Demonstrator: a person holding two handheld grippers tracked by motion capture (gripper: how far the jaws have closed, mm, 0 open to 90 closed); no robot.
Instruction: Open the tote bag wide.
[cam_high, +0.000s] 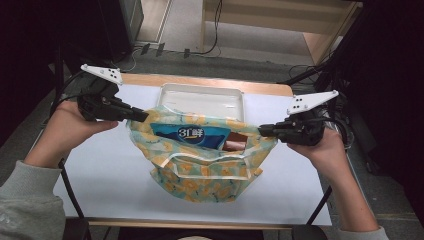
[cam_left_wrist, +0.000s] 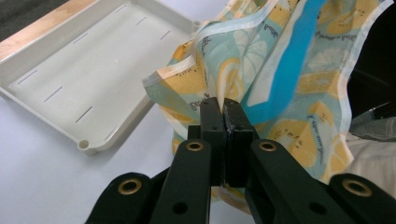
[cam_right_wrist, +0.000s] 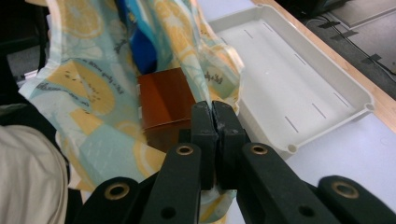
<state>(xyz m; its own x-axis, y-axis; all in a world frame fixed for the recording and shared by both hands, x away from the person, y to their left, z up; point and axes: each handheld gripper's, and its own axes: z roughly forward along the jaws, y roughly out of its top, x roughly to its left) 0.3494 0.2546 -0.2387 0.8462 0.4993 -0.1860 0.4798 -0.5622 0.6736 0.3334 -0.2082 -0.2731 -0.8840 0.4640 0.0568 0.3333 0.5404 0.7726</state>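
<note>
A cloth bag (cam_high: 200, 170) printed with lemons on pale teal stands on the white table, its mouth stretched wide between both grippers. My left gripper (cam_high: 145, 116) is shut on the bag's left rim, and in the left gripper view the fabric (cam_left_wrist: 289, 70) is pinched at the tips of that gripper (cam_left_wrist: 224, 105). My right gripper (cam_high: 261, 131) is shut on the right rim, where the cloth (cam_right_wrist: 84, 93) bunches around its tips (cam_right_wrist: 212, 109). Inside the bag sit a blue packet (cam_high: 192, 135) and a brown box (cam_right_wrist: 163, 98).
A shallow white tray (cam_high: 200, 89) lies just behind the bag, against the table's far wooden edge. Cables run over the floor beyond the table. Bare white tabletop lies to either side of the bag and in front of it.
</note>
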